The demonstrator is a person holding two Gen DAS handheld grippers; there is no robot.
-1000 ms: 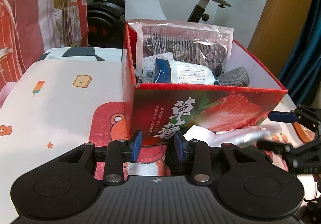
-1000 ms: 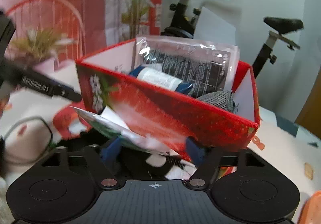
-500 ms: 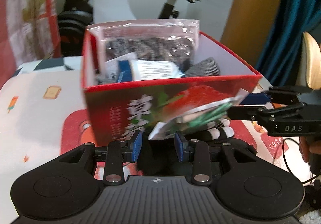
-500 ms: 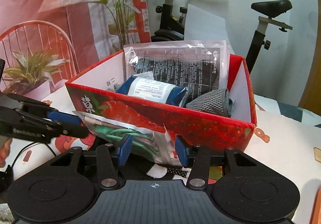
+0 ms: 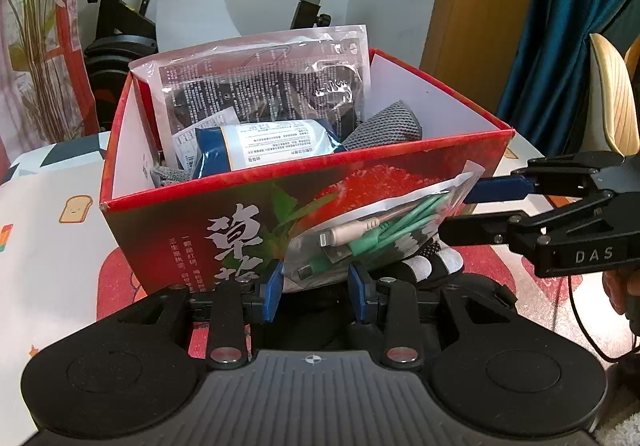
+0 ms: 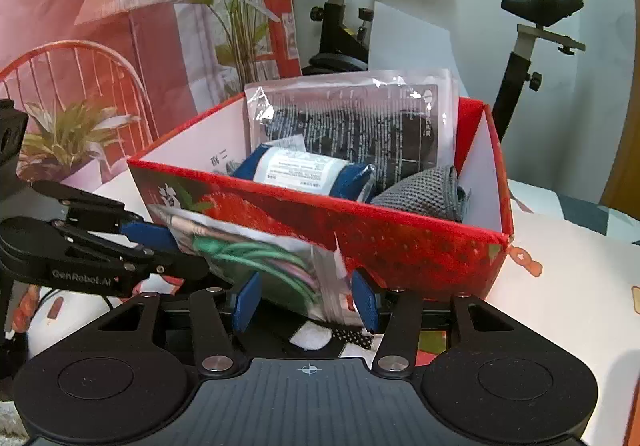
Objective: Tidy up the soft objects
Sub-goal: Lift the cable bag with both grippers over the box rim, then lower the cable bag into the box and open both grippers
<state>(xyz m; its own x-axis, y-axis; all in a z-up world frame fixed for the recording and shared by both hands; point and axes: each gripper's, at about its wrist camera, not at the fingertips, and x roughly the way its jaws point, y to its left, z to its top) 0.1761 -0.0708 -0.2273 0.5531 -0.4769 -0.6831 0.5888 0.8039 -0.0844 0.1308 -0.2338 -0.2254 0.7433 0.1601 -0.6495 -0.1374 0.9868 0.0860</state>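
Tabletop point(image 5: 60, 246): covered with a white cloth printed with cartoon toast and a red bear. Red strawberry-print box point(image 5: 180, 230): open-topped, standing on the cloth toward the far edge of the tabletop, its near wall facing me. Large clear packet point(image 5: 260, 86): dark contents and small white print, propped upright against the box's far wall and rising above the rim. Clear cable bag point(image 5: 380, 230): green and white leads inside, held off the tabletop just in front of the box's near wall, outside the box, slanting from low at my left side to high at my right. Blue packet point(image 5: 272, 142): white label, lying inside the box in front of the large packet. Grey knitted piece point(image 5: 384, 126): inside the box, at the right corner by the white inner wall. Black-and-white sock point(image 5: 432, 262): on the cloth at the foot of the box's near wall, under the cable bag, partly hidden by it. My left gripper point(image 5: 314, 282): fingers part-closed on the low end of the cable bag, one pad above and one below. My right gripper point(image 6: 305, 302): jaws opening, the high end of the bag between the pads, which do not visibly press on it.
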